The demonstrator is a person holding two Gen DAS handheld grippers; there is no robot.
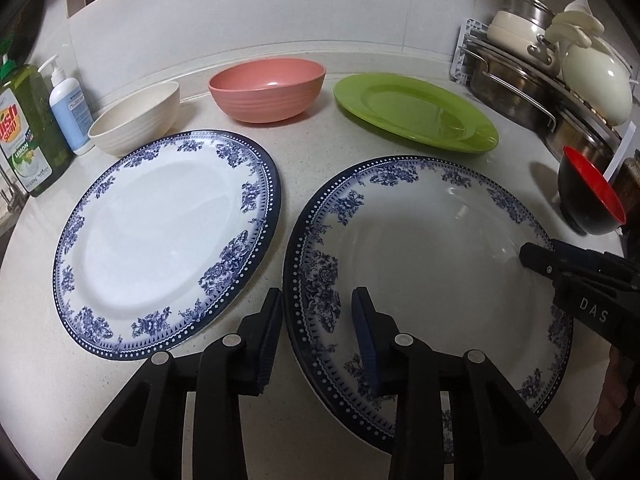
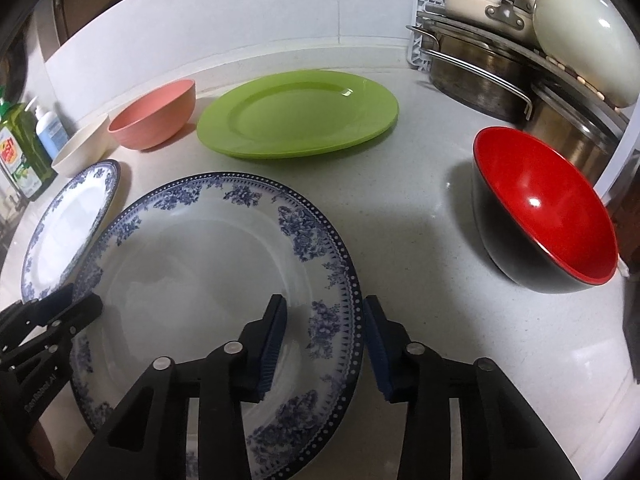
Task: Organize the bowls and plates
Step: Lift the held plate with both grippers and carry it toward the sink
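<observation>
dish soap bottle [image 1: 28, 128] cropped, label partly unreadable

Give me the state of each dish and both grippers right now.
Left gripper: open, straddling near plate's left rim.
Right gripper: open, straddling its right rim.
Near plate: flat, empty.
Far plate: flat, empty.
Green plate: empty.
Pink bowl, cream bowl: upright, empty.
Red bowl: tilted, empty.

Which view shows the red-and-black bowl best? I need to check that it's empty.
The right wrist view: the red-and-black bowl is whole, its interior open and empty. The left wrist view catches it small and distorted at the right edge.
</observation>
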